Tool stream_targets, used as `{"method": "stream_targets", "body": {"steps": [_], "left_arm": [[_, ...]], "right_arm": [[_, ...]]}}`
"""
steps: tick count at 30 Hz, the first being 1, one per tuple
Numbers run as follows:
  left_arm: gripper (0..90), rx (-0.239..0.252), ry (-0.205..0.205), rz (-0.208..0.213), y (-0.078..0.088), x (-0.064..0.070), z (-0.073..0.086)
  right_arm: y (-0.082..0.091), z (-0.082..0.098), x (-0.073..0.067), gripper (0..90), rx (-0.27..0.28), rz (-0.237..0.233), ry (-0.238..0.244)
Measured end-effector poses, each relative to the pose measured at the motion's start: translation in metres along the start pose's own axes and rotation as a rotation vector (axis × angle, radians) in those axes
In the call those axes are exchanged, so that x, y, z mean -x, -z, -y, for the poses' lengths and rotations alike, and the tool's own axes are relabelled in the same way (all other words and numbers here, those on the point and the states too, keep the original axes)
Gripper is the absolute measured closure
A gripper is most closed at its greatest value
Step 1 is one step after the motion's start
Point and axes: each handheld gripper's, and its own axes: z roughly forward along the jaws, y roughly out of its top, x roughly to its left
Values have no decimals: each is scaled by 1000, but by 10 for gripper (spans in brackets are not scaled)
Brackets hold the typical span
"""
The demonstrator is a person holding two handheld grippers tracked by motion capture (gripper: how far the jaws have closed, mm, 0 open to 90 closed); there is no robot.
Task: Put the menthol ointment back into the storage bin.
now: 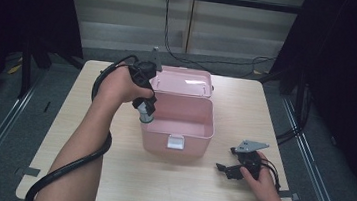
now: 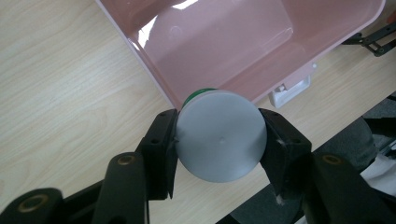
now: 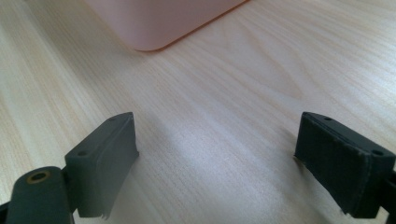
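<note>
pink box (image 1: 179, 125) open, grey-capped bottle (image 2: 219, 135) at its left wall
lid (image 1: 183, 81) tipped back behind it. bottle upright over the rim, green band under cap, clamped in left gripper (image 2: 218, 140).

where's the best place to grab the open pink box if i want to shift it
Judging by shape, grip the front wall's rim of the pink box, beside the white latch, coming from above with one jaw inside. The lid leans open behind, and the left tongs hold a grey-capped bottle over the left rim.
</note>
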Motion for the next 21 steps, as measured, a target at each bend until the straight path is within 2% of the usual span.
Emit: {"method": "stream_targets", "body": {"steps": [11,15,18,21], "left_arm": [[504,22,54,-16,-15,3,-16],[504,18,70,-5,-21,5,-22],[504,25,102,3,-27,7,-28],[504,35,115,-4,-30,8,-31]], "right_arm": [[0,0,0,121,0,0,0],[0,0,0,121,0,0,0],[0,0,0,121,-1,0,-2],[0,0,0,121,-2,0,-2]]}}
